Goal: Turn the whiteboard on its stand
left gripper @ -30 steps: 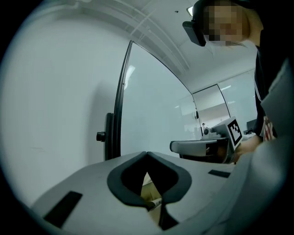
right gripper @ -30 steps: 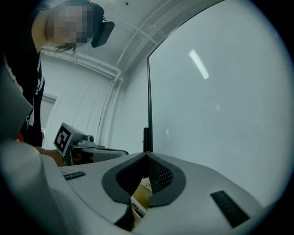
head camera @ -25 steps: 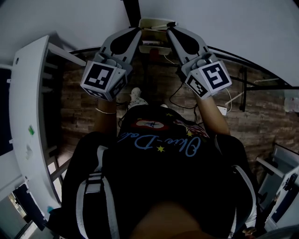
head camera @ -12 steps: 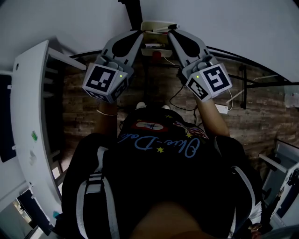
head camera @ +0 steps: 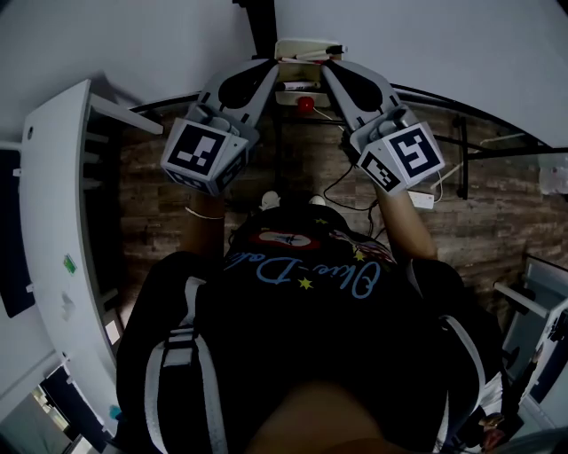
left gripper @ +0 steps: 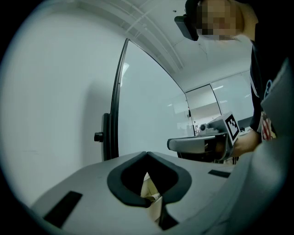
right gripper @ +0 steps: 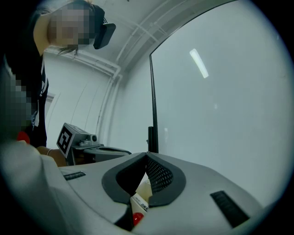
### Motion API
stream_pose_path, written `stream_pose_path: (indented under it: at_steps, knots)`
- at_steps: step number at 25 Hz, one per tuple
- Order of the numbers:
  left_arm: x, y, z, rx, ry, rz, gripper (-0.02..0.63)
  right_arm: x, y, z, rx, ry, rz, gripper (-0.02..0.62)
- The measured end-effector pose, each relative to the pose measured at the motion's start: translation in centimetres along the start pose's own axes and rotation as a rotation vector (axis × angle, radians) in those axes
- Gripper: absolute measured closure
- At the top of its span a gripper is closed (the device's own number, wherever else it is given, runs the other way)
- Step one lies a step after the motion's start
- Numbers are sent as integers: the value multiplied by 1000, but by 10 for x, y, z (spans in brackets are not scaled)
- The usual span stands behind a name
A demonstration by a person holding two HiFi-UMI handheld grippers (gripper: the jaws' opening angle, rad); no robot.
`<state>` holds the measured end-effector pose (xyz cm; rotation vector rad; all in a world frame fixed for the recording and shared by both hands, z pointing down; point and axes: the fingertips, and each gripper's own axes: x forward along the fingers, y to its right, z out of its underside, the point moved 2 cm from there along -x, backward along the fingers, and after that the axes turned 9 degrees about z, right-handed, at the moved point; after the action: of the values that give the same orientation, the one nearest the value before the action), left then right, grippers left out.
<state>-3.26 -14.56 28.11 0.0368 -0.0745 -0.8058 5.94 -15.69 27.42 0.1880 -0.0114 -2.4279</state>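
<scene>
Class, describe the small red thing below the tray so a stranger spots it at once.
Find the whiteboard beside the black post. By the post is a pale tray, between the left claw and right claw. Just below it, a small round thing: the only red one there.

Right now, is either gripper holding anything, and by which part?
Nothing is held: the left gripper and right gripper both have jaws shut and empty.
</scene>
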Motion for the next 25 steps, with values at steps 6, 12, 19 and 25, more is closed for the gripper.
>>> stream_pose_path:
  at_steps: [6,12,19,25]
  knots:
    - [-3,-2,2,-3,-9,12,592,2,-3,1,-2,-3,11,571]
    - [-4,-1,2,-4,-11,26,592,2,-5,1,0,-7,18,571]
    - [-7,-1,4,3,-26,28,592,2,-8,2,-3,-10,20,571]
    - [-6,0,3,6,-15,34,592,2,-9,2,-4,-11,19,571]
